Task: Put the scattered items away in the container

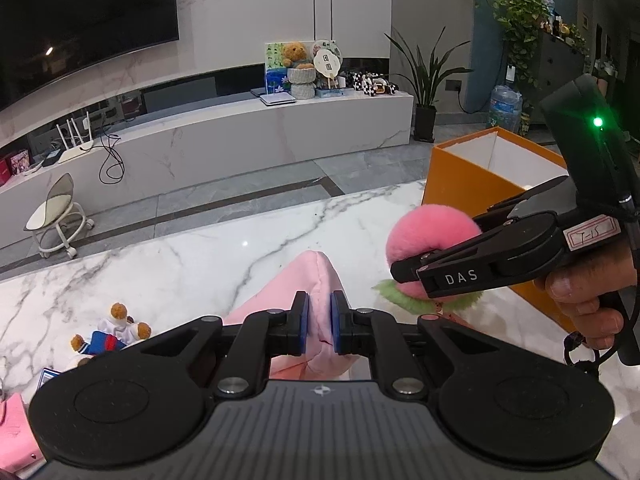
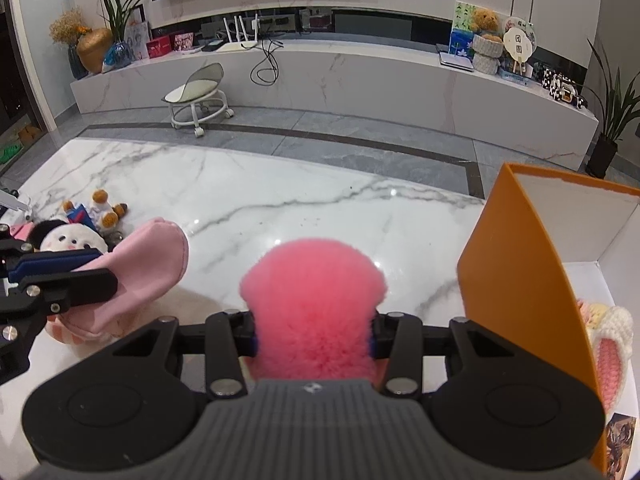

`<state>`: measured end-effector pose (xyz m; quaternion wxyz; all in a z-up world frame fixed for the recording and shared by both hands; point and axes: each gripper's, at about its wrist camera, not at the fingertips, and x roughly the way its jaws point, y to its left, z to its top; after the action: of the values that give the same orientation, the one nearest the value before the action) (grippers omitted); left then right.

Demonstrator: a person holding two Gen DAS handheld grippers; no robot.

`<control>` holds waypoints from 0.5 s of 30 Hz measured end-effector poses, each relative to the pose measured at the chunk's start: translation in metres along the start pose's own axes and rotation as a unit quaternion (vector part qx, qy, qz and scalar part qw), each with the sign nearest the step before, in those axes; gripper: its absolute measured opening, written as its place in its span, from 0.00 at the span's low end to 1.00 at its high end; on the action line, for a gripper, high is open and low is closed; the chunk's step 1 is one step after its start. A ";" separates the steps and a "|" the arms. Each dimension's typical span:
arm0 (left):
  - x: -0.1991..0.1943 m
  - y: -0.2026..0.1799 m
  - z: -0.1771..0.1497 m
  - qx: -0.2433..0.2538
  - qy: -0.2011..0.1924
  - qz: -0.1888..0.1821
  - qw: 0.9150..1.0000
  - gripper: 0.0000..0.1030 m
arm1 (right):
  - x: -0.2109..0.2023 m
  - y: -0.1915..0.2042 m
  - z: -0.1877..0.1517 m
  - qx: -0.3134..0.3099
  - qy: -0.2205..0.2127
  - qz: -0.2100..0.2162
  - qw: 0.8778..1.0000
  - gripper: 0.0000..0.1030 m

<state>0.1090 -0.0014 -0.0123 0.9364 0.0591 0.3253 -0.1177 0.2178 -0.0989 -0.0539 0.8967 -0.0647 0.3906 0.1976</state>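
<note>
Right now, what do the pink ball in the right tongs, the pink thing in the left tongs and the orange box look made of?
Pink ball: plush faux fur, fuzzy outline.
Pink item: soft matte fabric, seamed, creased where pinched.
Orange box: likely rigid card, flat matte walls, white inside.

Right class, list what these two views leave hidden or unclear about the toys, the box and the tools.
- Orange box: left wrist view, its floor is hidden by its own wall and the right gripper.
- Pink fluffy toy: right wrist view, lower part hidden behind the gripper body.
- Pink cloth item: left wrist view, near end hidden under the left gripper.
- Crocheted toy: right wrist view, partly hidden by the box wall.
</note>
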 end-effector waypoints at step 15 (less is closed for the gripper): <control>-0.021 -0.005 0.016 0.008 -0.020 0.018 1.000 0.13 | -0.039 -0.003 0.010 0.013 -0.042 0.011 0.999 0.44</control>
<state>0.1007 -0.0056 0.0133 0.9443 0.0703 0.3041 -0.1044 0.2024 -0.1108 -0.0189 0.9108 -0.0406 0.3558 0.2055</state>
